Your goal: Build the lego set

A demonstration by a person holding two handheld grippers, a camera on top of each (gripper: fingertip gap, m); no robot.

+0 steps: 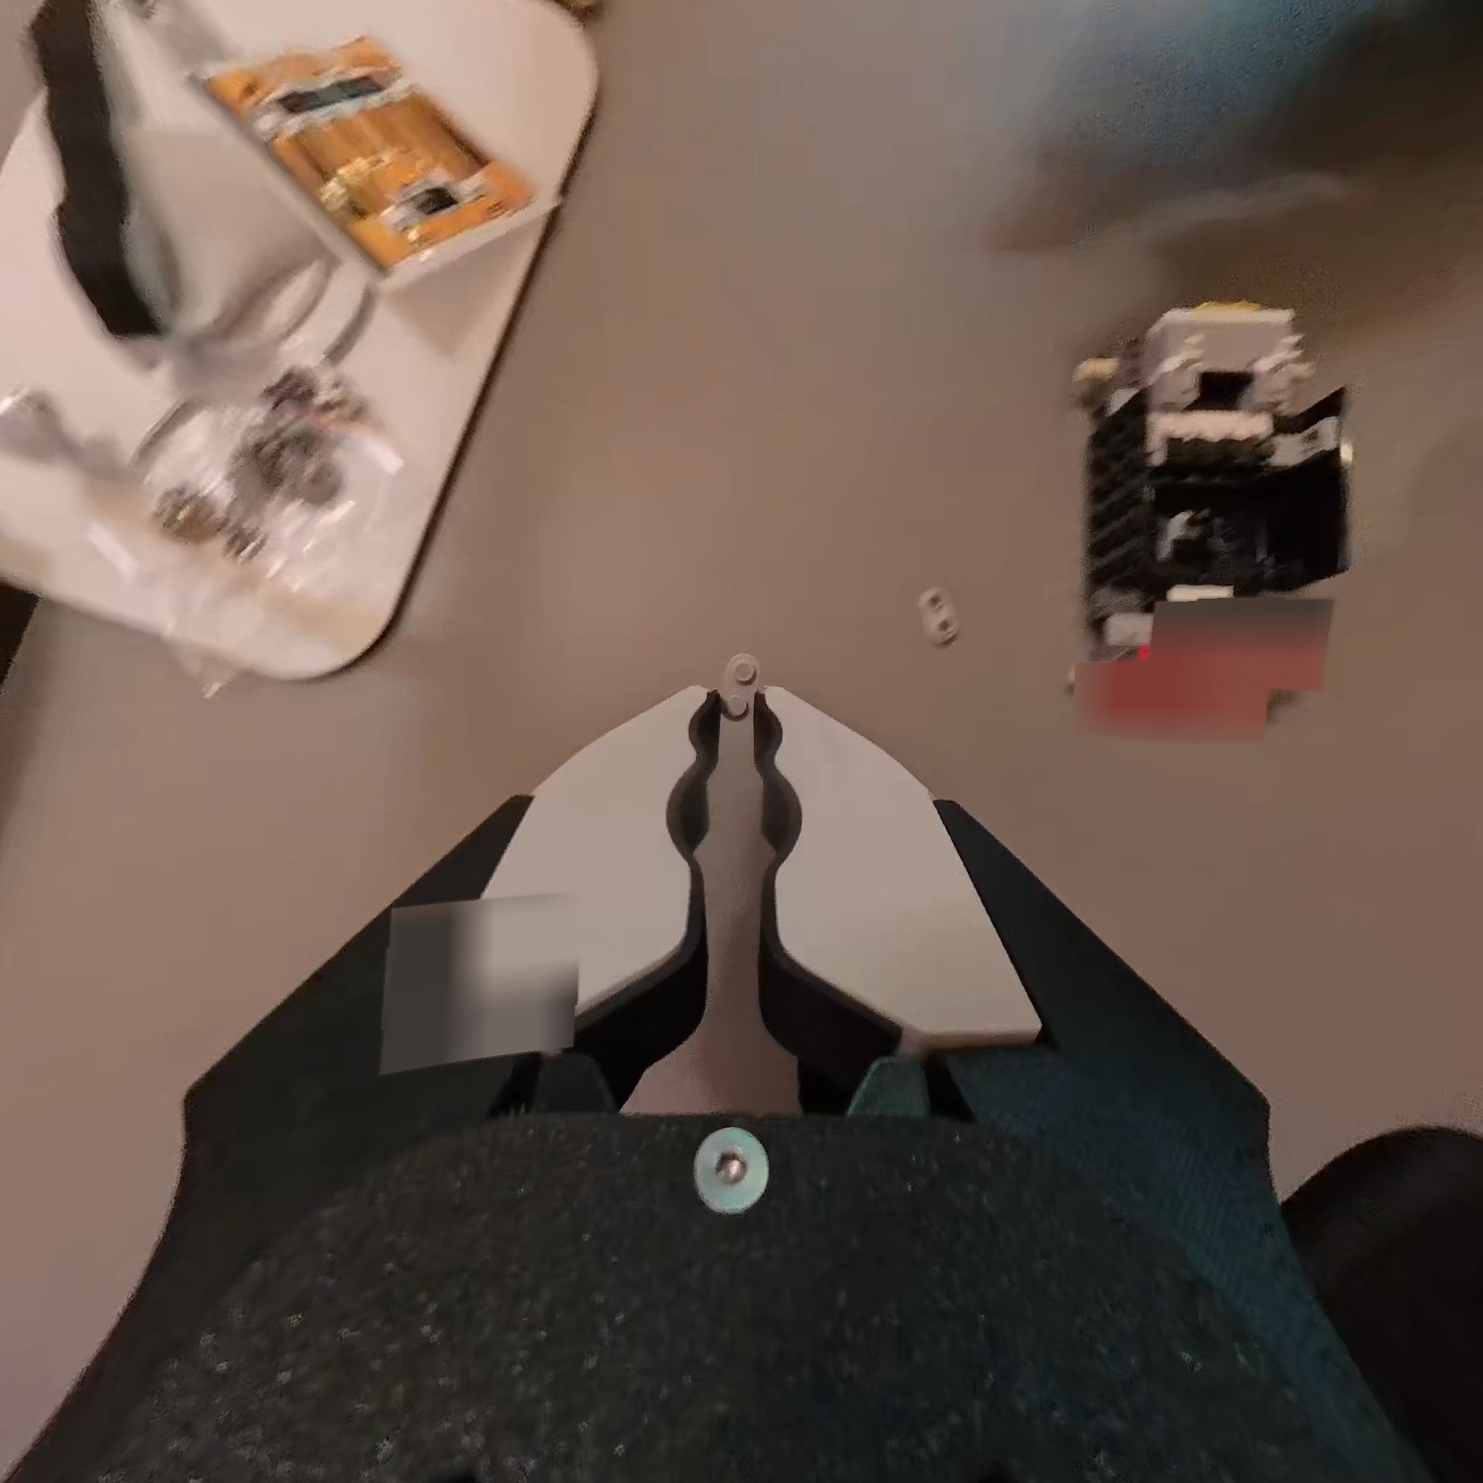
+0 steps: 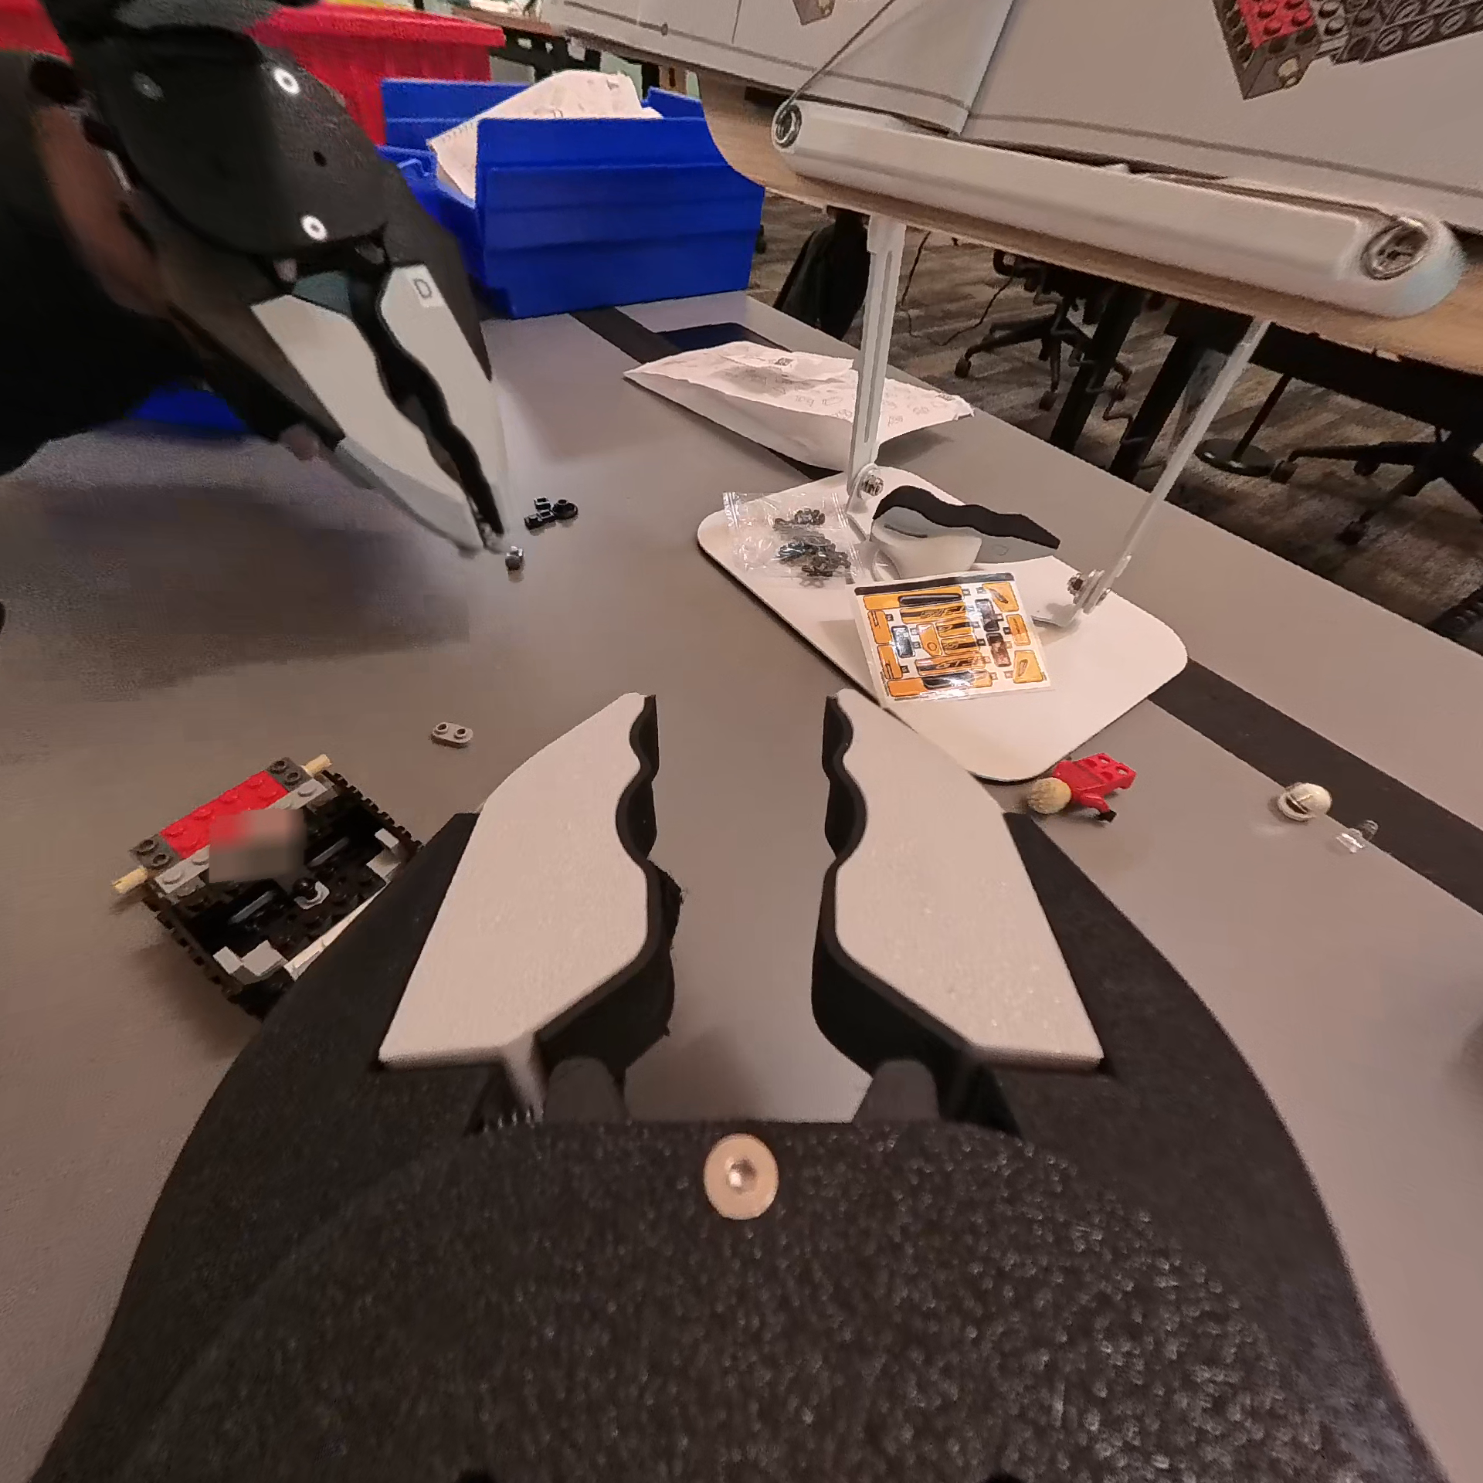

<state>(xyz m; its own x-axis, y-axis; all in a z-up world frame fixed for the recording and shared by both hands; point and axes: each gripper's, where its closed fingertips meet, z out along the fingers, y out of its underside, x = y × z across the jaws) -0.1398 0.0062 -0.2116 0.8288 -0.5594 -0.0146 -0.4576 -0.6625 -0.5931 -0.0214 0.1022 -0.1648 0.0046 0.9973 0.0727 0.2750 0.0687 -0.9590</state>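
Observation:
My left gripper (image 1: pixel 738 700) is shut on a small grey two-stud plate (image 1: pixel 740 678) that sticks out past its tips, held above the grey table. It also shows in the right wrist view (image 2: pixel 485 534) at upper left, tips near the table. A second grey two-stud plate (image 1: pixel 937 616) lies loose on the table (image 2: pixel 452 733). The partly built black, grey and red lego model (image 1: pixel 1212 481) sits to the right of the left gripper and left of my right gripper (image 2: pixel 265 867). My right gripper (image 2: pixel 738 710) is open and empty above the table.
A white stand base (image 2: pixel 1083 698) carries an orange sticker sheet (image 2: pixel 951 638) and a clear parts bag (image 2: pixel 794 538). Small black pieces (image 2: pixel 552 509), a red piece with a tan ball (image 2: pixel 1083 782), a white round piece (image 2: pixel 1304 801) and blue bins (image 2: pixel 610 209) are around. Some 15 centimeters of space lies between my two pairs of fingers.

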